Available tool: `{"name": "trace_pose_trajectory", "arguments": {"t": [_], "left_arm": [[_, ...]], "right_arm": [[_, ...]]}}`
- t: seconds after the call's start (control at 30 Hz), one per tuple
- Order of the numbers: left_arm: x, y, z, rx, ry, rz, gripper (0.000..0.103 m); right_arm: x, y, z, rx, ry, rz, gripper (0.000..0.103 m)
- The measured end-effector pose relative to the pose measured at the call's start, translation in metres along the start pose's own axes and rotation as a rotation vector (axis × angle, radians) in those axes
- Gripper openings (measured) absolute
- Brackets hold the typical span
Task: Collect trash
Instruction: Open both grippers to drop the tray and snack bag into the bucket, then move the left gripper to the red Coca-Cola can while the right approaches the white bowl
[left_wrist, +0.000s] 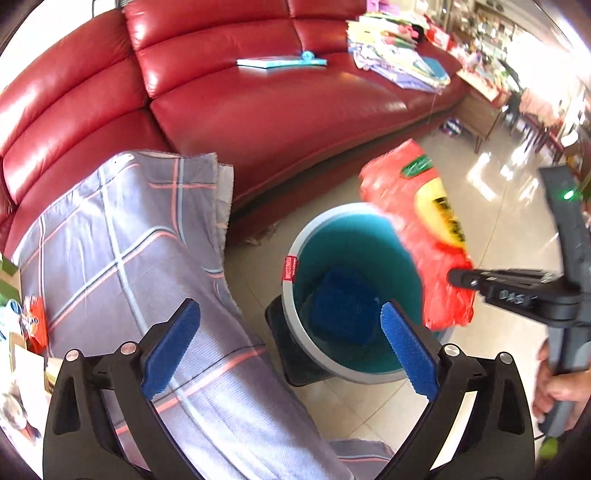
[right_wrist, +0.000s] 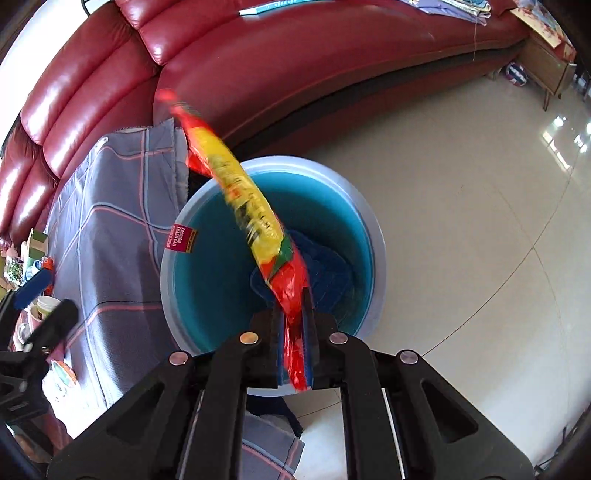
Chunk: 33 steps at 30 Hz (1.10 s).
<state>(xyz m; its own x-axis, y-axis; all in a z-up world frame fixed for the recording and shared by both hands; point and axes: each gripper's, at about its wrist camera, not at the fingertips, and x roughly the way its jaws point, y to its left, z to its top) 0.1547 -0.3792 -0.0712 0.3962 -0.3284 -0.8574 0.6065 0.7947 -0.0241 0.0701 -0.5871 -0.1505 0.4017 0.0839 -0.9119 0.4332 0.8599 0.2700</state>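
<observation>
Our right hand-held gripper (right_wrist: 293, 321) clamps the red-and-yellow wrapper (right_wrist: 243, 199) above the blue bin (right_wrist: 373, 236); we should centre it over the opening, then release. Left hand-held gripper (left_wrist: 290, 338) gapes empty.

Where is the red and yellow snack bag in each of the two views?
Left wrist view: the snack bag is at right of centre, held by the right gripper over the bin's right rim.
Right wrist view: the bag runs from centre to upper left, above the bin.
Shared landmark: the blue bin.
</observation>
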Motion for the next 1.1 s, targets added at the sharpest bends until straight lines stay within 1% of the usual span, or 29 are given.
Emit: {"name": "trace_pose_trajectory", "arguments": {"t": [0.03,0.07,0.1,0.13,0.17,0.23,0.27,0.37,0.43,0.53,0.63,0.73,0.83,0.93,1.1], "left_arm": [[-0.003,0.003,-0.001,-0.007,-0.005,-0.007,0.099],[-0.008,0.004,-0.002,-0.01,-0.008,-0.009,0.099],[-0.011,0.006,-0.003,-0.012,-0.01,-0.01,0.099],[-0.014,0.006,-0.005,-0.015,-0.013,-0.011,0.099],[-0.017,0.008,-0.006,-0.017,-0.015,-0.013,0.099],[-0.021,0.01,-0.008,-0.022,-0.017,-0.018,0.099],[-0.023,0.012,-0.01,-0.024,-0.018,-0.023,0.099],[-0.028,0.016,-0.013,-0.029,-0.018,-0.031,0.099],[-0.033,0.019,-0.016,-0.037,-0.023,-0.035,0.099],[-0.041,0.023,-0.021,-0.048,-0.03,-0.045,0.099],[-0.051,0.028,-0.028,-0.05,-0.039,-0.036,0.099],[-0.064,0.037,-0.039,-0.066,-0.046,-0.038,0.099],[-0.079,0.05,-0.052,-0.083,-0.057,-0.021,0.099],[-0.094,0.065,-0.064,-0.107,-0.062,-0.008,0.099],[-0.122,0.102,-0.09,-0.155,-0.083,0.036,0.099]], "right_arm": [[0.002,0.001,-0.001,-0.001,0.004,-0.009,0.01],[0.004,0.001,-0.001,0.0,0.008,-0.016,0.016],[0.005,0.002,-0.001,0.003,0.011,-0.018,0.026],[0.005,0.004,-0.002,0.005,0.006,-0.02,0.05],[0.005,0.006,-0.002,0.006,-0.003,-0.023,0.066],[0.003,0.009,-0.003,-0.001,-0.014,-0.034,0.068],[0.003,0.011,-0.004,0.002,-0.01,-0.035,0.077],[-0.002,0.015,-0.003,0.007,-0.014,-0.044,0.081],[-0.005,0.019,-0.004,0.003,-0.011,-0.054,0.088],[-0.012,0.026,-0.008,-0.008,-0.009,-0.07,0.088],[-0.02,0.034,-0.013,-0.017,-0.013,-0.086,0.088],[-0.03,0.046,-0.02,-0.026,-0.024,-0.085,0.088],[-0.039,0.06,-0.027,-0.045,-0.035,-0.071,0.088],[-0.046,0.08,-0.034,-0.073,-0.042,-0.065,0.089],[-0.056,0.123,-0.045,-0.141,-0.039,-0.044,0.089]]}}
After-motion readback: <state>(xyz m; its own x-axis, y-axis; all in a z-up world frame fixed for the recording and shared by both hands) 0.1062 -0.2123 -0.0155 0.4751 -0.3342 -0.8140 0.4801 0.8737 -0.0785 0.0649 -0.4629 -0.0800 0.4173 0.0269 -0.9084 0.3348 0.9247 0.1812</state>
